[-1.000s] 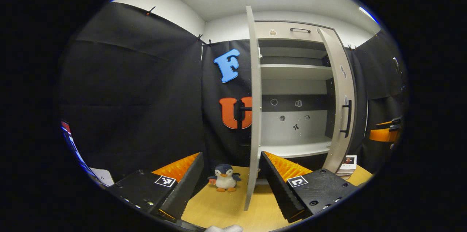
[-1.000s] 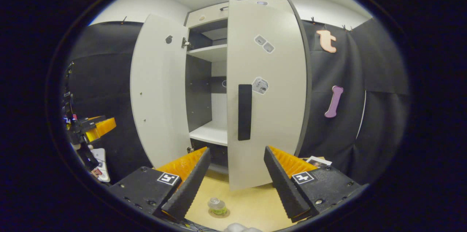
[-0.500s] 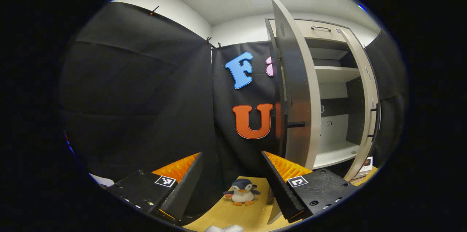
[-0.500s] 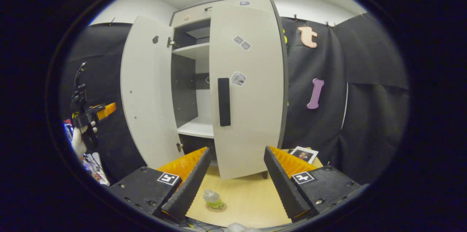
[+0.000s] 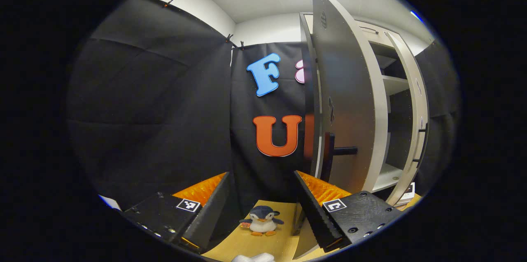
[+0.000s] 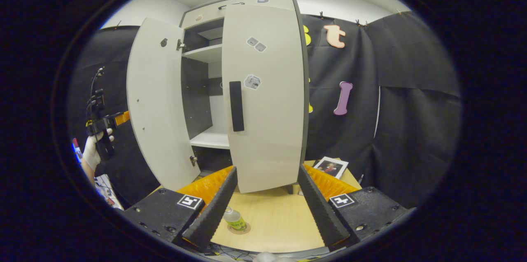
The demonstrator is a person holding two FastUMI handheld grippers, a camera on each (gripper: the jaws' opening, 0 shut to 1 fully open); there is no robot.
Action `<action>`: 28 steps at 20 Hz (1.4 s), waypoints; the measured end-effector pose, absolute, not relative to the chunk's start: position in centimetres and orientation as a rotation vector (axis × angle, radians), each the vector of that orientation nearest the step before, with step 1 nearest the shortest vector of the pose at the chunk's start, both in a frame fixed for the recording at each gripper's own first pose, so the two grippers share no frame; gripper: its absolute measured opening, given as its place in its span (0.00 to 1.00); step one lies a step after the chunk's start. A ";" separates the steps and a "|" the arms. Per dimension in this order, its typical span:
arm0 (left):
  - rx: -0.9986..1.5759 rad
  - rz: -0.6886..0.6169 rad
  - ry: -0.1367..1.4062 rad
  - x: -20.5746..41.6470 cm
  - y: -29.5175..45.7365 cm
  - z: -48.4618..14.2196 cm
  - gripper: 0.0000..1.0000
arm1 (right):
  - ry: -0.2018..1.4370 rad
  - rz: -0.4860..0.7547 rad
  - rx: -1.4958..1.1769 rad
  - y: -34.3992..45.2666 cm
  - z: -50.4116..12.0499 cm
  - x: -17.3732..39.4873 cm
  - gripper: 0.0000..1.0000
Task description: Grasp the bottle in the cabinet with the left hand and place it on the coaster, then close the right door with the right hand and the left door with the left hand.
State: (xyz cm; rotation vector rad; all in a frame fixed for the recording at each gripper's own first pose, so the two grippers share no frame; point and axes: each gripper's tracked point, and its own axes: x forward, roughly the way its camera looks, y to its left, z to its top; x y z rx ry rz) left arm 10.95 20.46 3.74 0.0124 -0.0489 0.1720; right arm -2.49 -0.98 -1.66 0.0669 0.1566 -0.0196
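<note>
Now, in the right gripper view, the left gripper (image 6: 119, 118) shows far off at the left edge, held by a gloved hand (image 6: 91, 151) just beside the outer face of the left door (image 6: 154, 105), which stands swung wide open. To its right the cabinet (image 6: 206, 89) is open onto a bare lower shelf (image 6: 212, 139) and an upper shelf. The right door (image 6: 265, 93) hangs nearly shut, its dark handle (image 6: 236, 106) facing the camera. Low in front, the right gripper (image 6: 263, 206) has its fingers spread wide apart, holding nothing. Between them, on the pale wooden table (image 6: 276, 221), the bottle (image 6: 234, 218) stands upright on the round coaster (image 6: 240, 228), close to the left finger. Further right, a photo card (image 6: 330, 167) lies on the table near the black cloth wall. In the left gripper view, the left gripper (image 5: 263, 206) is likewise spread wide and empty, pointing at the cloth wall. A small plush penguin (image 5: 262, 221) sits on the table (image 5: 243, 245) between its fingers. To the right, the left door (image 5: 346, 89) is seen close from its outer side, its handle (image 5: 335, 153) jutting out just above the right finger (image 5: 317, 198). Beyond it the cabinet's shelves (image 5: 395, 85) and the right door (image 5: 416, 105) are visible.
</note>
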 end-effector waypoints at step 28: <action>-0.040 -0.096 -0.015 12.7 4.7 2.7 0.96 | 0.144 -0.002 0.057 -3.3 -0.9 -1.3 0.98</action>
